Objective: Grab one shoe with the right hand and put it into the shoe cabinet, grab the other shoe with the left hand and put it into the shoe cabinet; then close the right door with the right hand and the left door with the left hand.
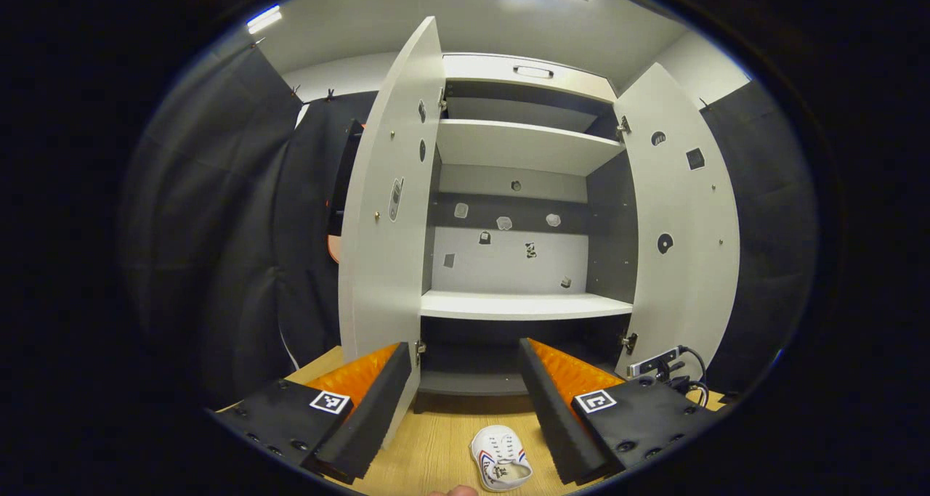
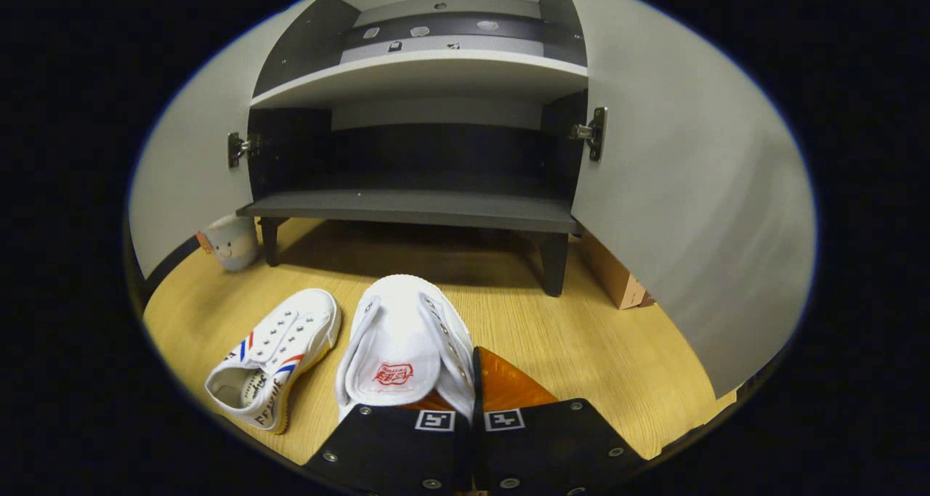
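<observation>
Right gripper view: right gripper (image 2: 472,380) clamped on one shoe (image 2: 407,343) before the cabinet (image 2: 414,209); second shoe (image 2: 272,358) lies on the floor (image 2: 581,336). Left gripper (image 1: 465,409) wide open, empty. Nothing stowed, both doors open.
</observation>
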Demonstrator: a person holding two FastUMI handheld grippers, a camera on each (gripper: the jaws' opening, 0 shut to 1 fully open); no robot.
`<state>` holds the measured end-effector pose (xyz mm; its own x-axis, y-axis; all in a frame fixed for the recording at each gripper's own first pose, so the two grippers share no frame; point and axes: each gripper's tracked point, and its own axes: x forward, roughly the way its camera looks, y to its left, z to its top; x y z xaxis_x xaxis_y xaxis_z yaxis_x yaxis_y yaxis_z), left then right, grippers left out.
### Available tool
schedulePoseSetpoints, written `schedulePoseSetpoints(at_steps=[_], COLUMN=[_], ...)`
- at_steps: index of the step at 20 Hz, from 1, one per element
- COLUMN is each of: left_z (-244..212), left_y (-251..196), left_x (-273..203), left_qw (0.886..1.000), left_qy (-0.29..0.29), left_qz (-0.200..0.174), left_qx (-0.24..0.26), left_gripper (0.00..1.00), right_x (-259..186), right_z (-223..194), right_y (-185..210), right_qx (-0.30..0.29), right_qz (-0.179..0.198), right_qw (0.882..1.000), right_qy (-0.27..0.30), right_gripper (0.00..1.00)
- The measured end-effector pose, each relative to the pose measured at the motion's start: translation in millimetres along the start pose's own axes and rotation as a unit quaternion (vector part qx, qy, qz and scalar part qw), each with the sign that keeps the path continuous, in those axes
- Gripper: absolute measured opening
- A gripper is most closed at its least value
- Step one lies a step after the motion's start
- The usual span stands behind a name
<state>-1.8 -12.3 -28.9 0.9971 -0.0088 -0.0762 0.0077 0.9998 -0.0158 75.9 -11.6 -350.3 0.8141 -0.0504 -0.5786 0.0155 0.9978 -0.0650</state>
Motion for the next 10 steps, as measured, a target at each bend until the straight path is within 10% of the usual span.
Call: schedulePoseSetpoints(at_steps=[10], left_z=[-12.3], left_y=[-1.8], left_x=[8.9], left_qw=[1.000], left_qy=[0.001], left_qz=[-0.010], left_qx=[-0.008], left_gripper=[0.96], right_x=[-84.4], right_z=[173.1], right_y=[6.8], right_qx=[0.038], right_qz=[0.019], right_qw=[0.992], right_qy=[-0.115], right_gripper=[0.00])
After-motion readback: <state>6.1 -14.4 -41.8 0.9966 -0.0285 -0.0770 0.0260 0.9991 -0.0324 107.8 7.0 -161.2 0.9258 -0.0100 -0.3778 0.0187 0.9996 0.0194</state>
